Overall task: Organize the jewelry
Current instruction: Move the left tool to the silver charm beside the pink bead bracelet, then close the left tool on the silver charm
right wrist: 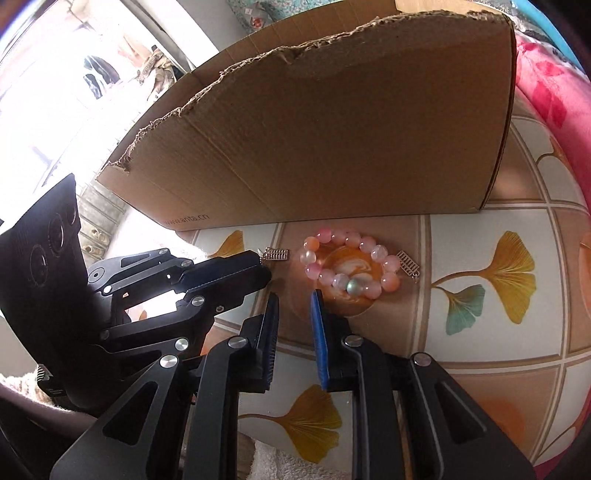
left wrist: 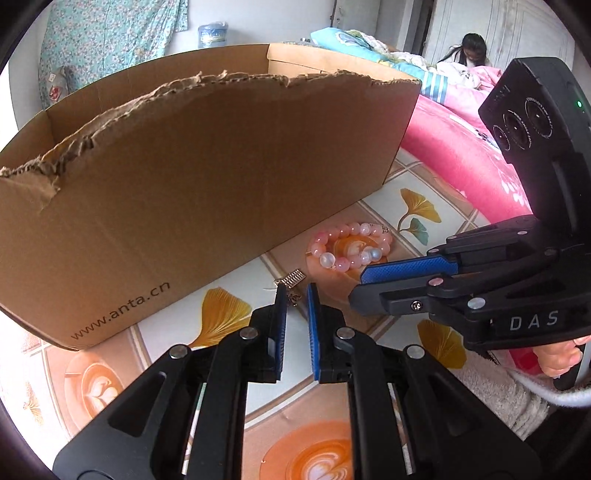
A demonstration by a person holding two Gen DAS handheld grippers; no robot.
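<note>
Left tongs (left wrist: 295, 291) stood apart around a small abacus charm (left wrist: 290, 277); right tongs (right wrist: 295, 297) stood apart near the pink bead bracelet (right wrist: 349, 264) on the tabletop (right wrist: 480, 314).

- A large brown corrugated cardboard box (left wrist: 207, 177) with a ragged, torn top edge stands on the table, "www.anta.cn" printed low on its near wall.
- A glossy tablecloth (right wrist: 480, 332) printed with yellow ginkgo leaves and orange latte-art cups covers the surface under the box.
- A pink floral blanket (left wrist: 461, 162) lies to the right, beyond the table edge.
- A dark-haired person (left wrist: 469, 51) sits far behind.
- A blue water jug (left wrist: 212, 35) stands by the back wall.
</note>
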